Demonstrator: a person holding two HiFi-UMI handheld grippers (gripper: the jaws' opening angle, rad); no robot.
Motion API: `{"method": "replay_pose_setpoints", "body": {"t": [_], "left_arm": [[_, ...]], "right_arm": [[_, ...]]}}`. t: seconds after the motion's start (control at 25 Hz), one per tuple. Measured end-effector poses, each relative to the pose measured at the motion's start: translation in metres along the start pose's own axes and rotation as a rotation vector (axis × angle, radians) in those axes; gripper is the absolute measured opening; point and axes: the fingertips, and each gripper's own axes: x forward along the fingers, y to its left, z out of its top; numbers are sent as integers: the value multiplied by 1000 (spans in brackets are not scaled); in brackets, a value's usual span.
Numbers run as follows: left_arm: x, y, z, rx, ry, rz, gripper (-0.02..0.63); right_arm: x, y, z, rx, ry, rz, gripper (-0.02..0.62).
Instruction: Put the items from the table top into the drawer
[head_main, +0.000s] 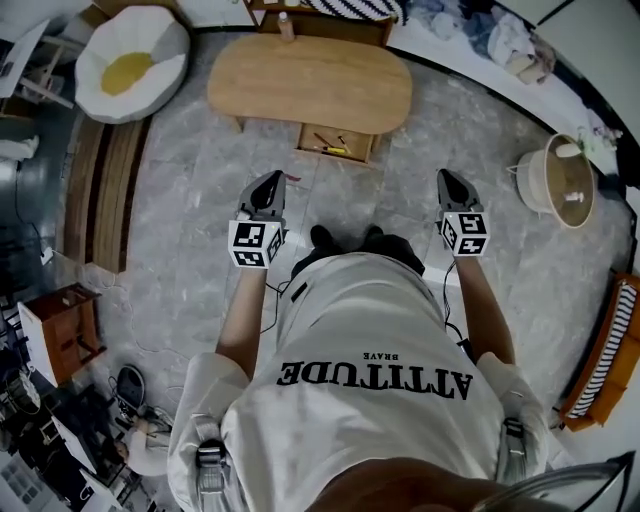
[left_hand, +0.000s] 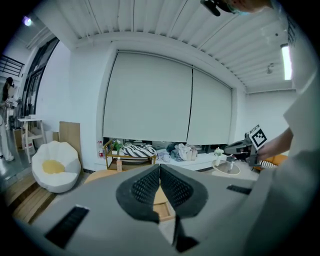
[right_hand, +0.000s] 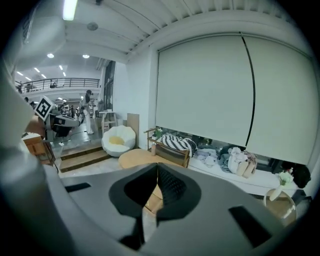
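A grey stone floor (head_main: 200, 170) spreads below the head view, with an oval wooden table (head_main: 310, 80) at its far end. Under the table's near edge the drawer (head_main: 336, 143) stands pulled out, with a few small items (head_main: 333, 148) lying in it, one of them yellow; they are too small to name. A small bottle (head_main: 287, 25) stands at the table's far edge.

Well short of the table, the left gripper (head_main: 268, 180) and right gripper (head_main: 448, 178) are held level side by side, apart. Each gripper view shows its jaws pressed together with nothing between them.

Only the head view looks into the drawer. Only the gripper views show the pale roller blinds (left_hand: 165, 105) behind the table and the striped cushion (left_hand: 137, 150) on a low rack. A white seat with a yellow centre (head_main: 130, 62) sits left of the table.
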Motion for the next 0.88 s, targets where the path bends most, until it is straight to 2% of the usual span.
{"method": "replay_pose_setpoints", "body": {"t": [0.32, 0.52, 0.88], "left_arm": [[-6, -27, 13, -32, -19, 78, 21], [-9, -37, 25, -32, -33, 106, 21], [-16, -36, 19, -36, -24, 134, 21]], "right_arm": [[-28, -27, 11, 5, -11, 85, 20], [-28, -48, 20, 55, -38, 83, 18], [-27, -47, 17, 30, -48, 96, 18]]}}
